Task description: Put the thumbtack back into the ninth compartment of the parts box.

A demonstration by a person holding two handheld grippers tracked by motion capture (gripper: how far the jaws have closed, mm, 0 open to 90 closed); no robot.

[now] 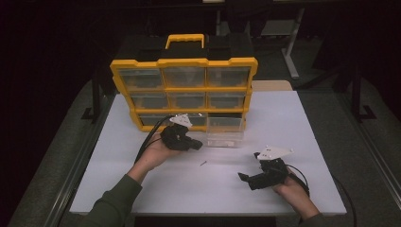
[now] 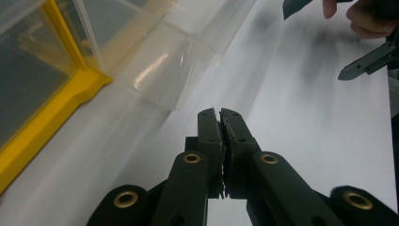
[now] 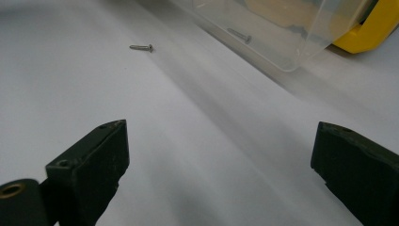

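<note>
A yellow organizer with clear drawers stands upright at the back of the white table. Its bottom-right clear drawer is pulled out onto the table; the right gripper view shows this drawer with a screw in it. A loose screw lies on the table between the hands, and it lies ahead of the jaws in the right gripper view. My left gripper hovers just left of the drawer, jaws shut, with nothing visible between them. My right gripper rests at the front right, jaws wide open and empty.
The organizer's yellow frame and the clear drawer lie close on the left of my left gripper. The right gripper's fingertips show farther off. Dark floor and table legs surround the table.
</note>
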